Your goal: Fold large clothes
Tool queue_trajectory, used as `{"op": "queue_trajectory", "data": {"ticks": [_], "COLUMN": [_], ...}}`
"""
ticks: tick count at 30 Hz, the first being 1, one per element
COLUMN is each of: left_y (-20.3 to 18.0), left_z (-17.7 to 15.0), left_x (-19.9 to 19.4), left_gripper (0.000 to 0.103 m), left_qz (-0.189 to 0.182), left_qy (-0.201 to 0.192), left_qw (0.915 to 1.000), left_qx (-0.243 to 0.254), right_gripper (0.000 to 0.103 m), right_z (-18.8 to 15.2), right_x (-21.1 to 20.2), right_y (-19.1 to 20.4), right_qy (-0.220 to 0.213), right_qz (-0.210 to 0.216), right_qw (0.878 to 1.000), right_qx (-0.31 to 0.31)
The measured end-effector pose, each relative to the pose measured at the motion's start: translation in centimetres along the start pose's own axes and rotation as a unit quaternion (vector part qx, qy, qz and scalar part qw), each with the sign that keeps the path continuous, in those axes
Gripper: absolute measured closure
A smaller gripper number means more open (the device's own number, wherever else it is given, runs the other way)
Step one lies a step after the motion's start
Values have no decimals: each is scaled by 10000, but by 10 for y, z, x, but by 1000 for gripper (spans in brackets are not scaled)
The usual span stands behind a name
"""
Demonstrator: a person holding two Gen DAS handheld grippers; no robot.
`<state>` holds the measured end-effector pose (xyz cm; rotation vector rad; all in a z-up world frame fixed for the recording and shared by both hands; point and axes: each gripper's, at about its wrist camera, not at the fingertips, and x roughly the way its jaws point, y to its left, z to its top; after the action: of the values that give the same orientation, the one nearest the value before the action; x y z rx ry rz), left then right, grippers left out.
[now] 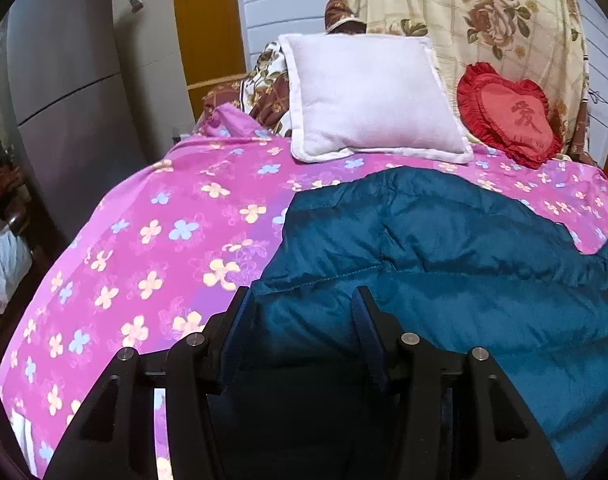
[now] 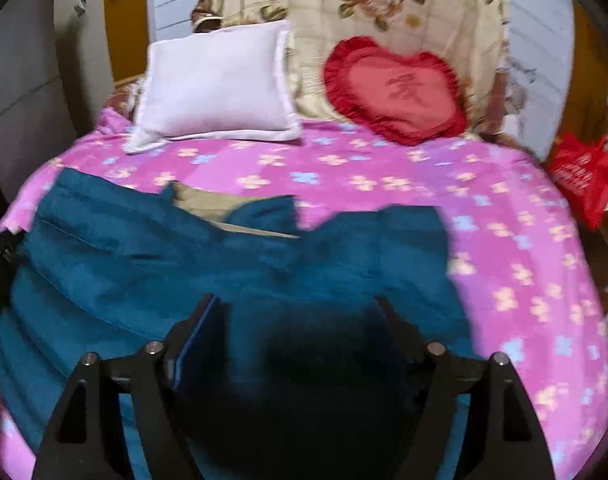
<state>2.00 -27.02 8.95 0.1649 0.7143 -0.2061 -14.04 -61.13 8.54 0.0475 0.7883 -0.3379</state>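
Note:
A teal padded jacket (image 1: 443,248) lies spread on a bed with a pink flowered sheet (image 1: 164,240). My left gripper (image 1: 302,300) is at the jacket's near left edge. A thick fold of the teal padding fills the gap between its fingers and touches both pads. In the blurred right wrist view the jacket (image 2: 144,248) stretches across the near half of the bed, with a tan lining (image 2: 208,204) showing at its far edge. My right gripper (image 2: 296,304) hovers over the jacket's near right part with its jaws wide apart and the pads clear of the cloth.
A white pillow (image 1: 367,96) and a red heart cushion (image 1: 511,116) lean against a flowered blanket at the head of the bed. A grey cabinet (image 1: 64,100) stands to the left of the bed. A red bag (image 2: 583,176) sits off the bed's right side.

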Motion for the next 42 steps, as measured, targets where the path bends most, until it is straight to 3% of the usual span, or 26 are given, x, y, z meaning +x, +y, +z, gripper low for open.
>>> {"op": "queue_trajectory", "data": {"ticks": [2, 4, 8, 12, 16, 18, 24, 34, 42], "left_y": [0, 2, 1, 4, 10, 16, 24, 22, 23], "left_z": [0, -1, -1, -3, -8, -11, -22, -51, -73], "left_x": [15, 29, 42, 46, 31, 17, -32, -98, -103], "left_gripper": [71, 69, 60, 58, 58, 58, 58, 58, 58], "left_qz": [76, 95, 237, 204, 187, 72, -66, 132, 34], "left_qy": [238, 411, 515, 558, 440, 383, 98, -219, -146], "left_qw": [9997, 9990, 9983, 9979, 9984, 9985, 9995, 9996, 9999], "left_qx": [-55, -149, -129, -247, -291, -375, -284, 121, -57], "right_gripper": [23, 23, 21, 16, 16, 16, 16, 16, 16], "right_z": [-3, -6, -6, -6, -8, -14, -37, -54, -46], "right_x": [9, 25, 56, 73, 42, 11, -49, -63, -69], "right_y": [-16, -30, -41, -45, -37, -34, -18, 11, 66], "right_qy": [69, 260, 433, 643, 373, 83, -207, 50, -20], "right_qz": [-225, -179, -45, -115, -259, -160, 163, 877, 1205], "right_qw": [9997, 9991, 9973, 9947, 9974, 9984, 9992, 9943, 9923], "right_qx": [96, 294, 583, 796, 564, 536, 298, 602, 272]}}
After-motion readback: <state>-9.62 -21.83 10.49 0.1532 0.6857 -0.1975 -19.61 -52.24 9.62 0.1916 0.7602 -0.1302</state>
